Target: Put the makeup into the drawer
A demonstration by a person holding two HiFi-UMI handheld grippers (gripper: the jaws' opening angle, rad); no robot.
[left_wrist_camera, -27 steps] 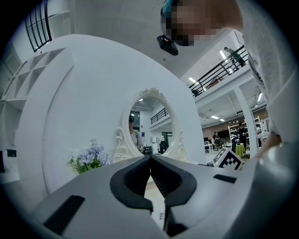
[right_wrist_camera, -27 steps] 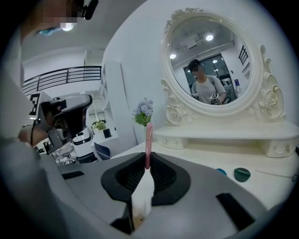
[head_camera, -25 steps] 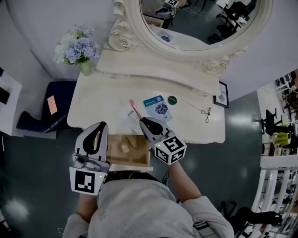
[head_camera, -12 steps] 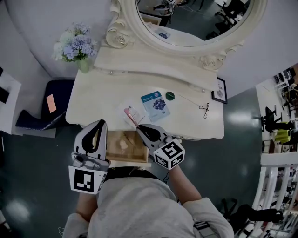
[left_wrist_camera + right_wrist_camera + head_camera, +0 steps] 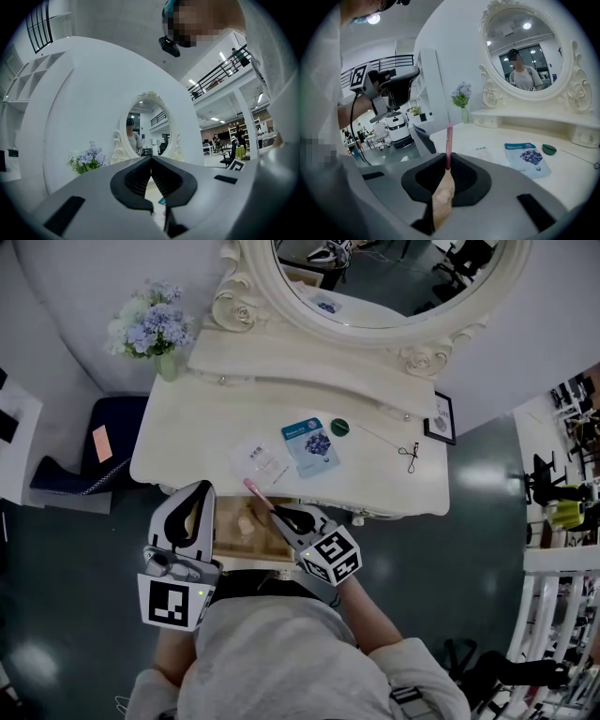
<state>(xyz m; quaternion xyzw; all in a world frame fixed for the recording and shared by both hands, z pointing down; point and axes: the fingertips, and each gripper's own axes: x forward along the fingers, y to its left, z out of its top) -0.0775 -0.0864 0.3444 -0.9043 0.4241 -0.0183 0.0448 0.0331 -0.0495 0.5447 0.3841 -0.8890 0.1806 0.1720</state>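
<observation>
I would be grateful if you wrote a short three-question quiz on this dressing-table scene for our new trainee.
1. True or false: the left tongs are shut and empty.
2. Fill the gap: the right tongs grip a pink-handled ___.
3. The blue packet lies: A in the left tongs; B on the tabletop; C in the right tongs.

Key: 1 true; 2 brush; 3 B.

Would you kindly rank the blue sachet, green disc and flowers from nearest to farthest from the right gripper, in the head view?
1. Blue sachet, mid-table, beyond the right gripper holding the pink stick.
2. Green disc, beyond the sachet, rightward.
3. Flowers, far left corner.
</observation>
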